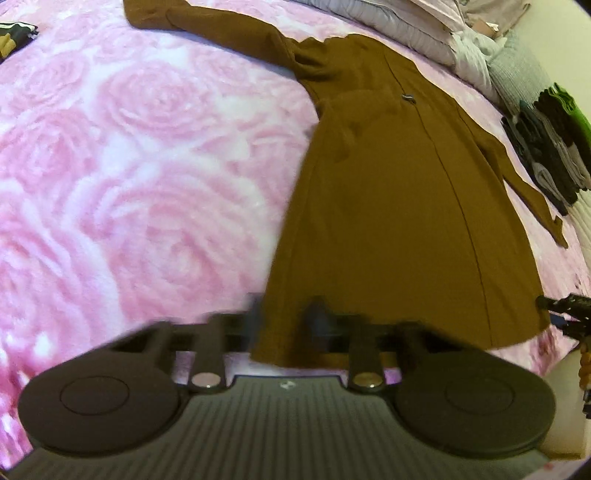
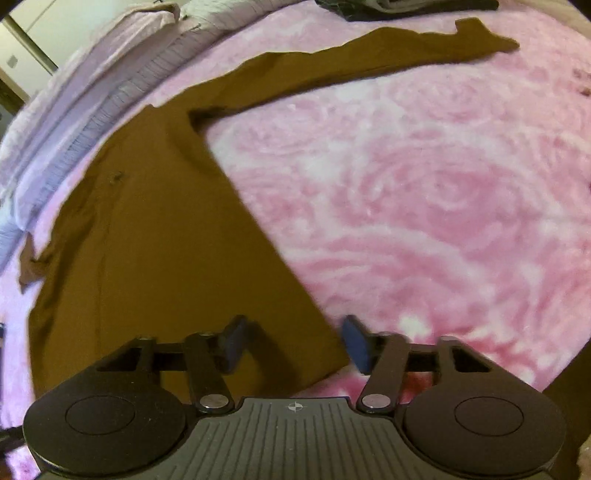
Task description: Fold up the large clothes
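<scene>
A long brown coat (image 1: 388, 203) lies spread flat on a pink rose-patterned blanket (image 1: 129, 166), both sleeves stretched out sideways. My left gripper (image 1: 286, 317) is at the coat's lower left hem corner. Its blurred fingers stand close together with the fabric between them, so it is shut on the hem. In the right wrist view the same coat (image 2: 147, 240) fills the left half. My right gripper (image 2: 295, 343) is open at the lower right hem corner. The cloth edge runs between its blue pads (image 2: 354, 343), which do not press on it.
Pillows and striped bedding (image 1: 406, 29) line the far edge of the bed. A stack of folded clothes (image 1: 550, 147) sits beside the coat's right sleeve. A dark garment (image 1: 14, 33) lies at the far left. The blanket (image 2: 424, 203) stretches wide to the right.
</scene>
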`<act>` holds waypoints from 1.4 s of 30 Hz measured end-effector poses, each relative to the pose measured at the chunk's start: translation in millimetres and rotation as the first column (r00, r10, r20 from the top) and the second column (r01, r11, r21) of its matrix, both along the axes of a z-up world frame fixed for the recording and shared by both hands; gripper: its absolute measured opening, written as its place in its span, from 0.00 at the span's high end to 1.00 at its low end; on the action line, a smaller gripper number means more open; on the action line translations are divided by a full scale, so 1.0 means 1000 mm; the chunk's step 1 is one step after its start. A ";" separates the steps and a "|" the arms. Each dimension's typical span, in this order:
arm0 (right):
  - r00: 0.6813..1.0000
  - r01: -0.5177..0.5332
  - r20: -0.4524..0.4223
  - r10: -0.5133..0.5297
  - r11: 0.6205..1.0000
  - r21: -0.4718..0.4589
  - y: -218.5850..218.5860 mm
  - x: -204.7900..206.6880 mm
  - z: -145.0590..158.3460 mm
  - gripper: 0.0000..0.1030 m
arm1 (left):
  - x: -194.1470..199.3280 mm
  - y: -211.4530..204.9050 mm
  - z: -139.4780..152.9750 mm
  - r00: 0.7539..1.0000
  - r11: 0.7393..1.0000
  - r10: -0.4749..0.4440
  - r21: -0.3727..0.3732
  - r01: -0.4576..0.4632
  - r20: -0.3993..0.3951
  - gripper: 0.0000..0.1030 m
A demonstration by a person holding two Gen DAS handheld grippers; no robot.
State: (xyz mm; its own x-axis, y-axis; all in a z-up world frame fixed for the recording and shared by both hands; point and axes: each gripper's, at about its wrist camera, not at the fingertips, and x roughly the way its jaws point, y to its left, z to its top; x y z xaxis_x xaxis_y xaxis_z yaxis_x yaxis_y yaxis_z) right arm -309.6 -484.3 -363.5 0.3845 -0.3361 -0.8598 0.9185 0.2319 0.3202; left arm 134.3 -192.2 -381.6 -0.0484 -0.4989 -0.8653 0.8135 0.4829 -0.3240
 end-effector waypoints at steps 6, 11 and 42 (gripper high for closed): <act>0.995 -0.044 0.092 0.045 0.999 -0.005 0.004 -0.023 0.041 1.00 | -0.005 0.029 0.036 0.991 0.992 0.039 -0.113 -0.054 -0.127 0.99; 0.996 -0.080 -0.029 0.082 0.995 0.060 0.009 -0.030 0.035 1.00 | -0.022 0.037 0.018 0.996 0.999 0.024 0.048 -0.020 -0.082 0.97; 0.932 0.210 -0.308 -0.191 0.977 0.029 -0.057 0.071 0.044 0.48 | 0.372 -0.338 0.029 0.919 0.978 0.197 -0.007 -0.207 0.343 0.56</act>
State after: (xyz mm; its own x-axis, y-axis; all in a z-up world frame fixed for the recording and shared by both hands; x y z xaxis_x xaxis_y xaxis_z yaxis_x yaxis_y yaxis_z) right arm -238.3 -541.4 -319.2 0.0339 -0.3230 -0.9458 0.9994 0.0217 0.0284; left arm 506.0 -529.7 -352.3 0.3499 -0.4422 -0.8258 0.7565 0.6533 -0.0293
